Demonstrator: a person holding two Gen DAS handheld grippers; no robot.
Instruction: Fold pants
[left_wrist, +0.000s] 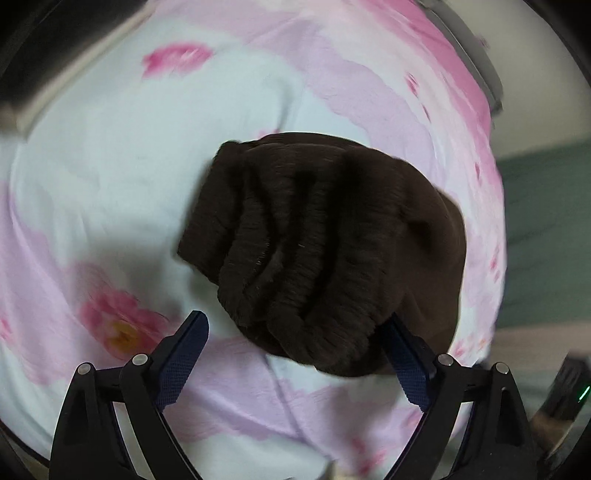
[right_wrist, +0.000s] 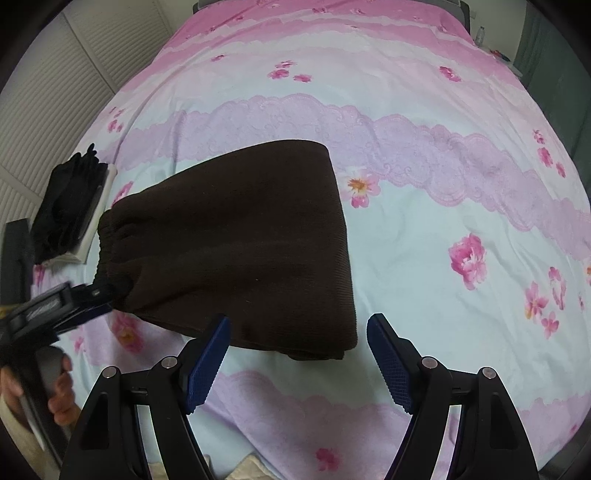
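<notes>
The dark brown pants (right_wrist: 236, 240) lie folded into a compact block on the flowered bed sheet (right_wrist: 424, 229). Their gathered elastic waistband (left_wrist: 295, 266) faces the left wrist camera. My left gripper (left_wrist: 295, 325) has its jaws wide apart at the waistband end, with the right fingertip (left_wrist: 397, 332) touching the fabric; it also shows in the right wrist view (right_wrist: 99, 293) at the pants' left corner. My right gripper (right_wrist: 299, 325) is open and empty, just in front of the near edge of the pants.
A pile of black clothes (right_wrist: 70, 206) on a white board lies at the bed's left edge. White slatted doors (right_wrist: 55, 92) stand to the left. A hand (right_wrist: 59, 391) holds the left gripper's handle. The headboard (right_wrist: 332, 3) is at the far end.
</notes>
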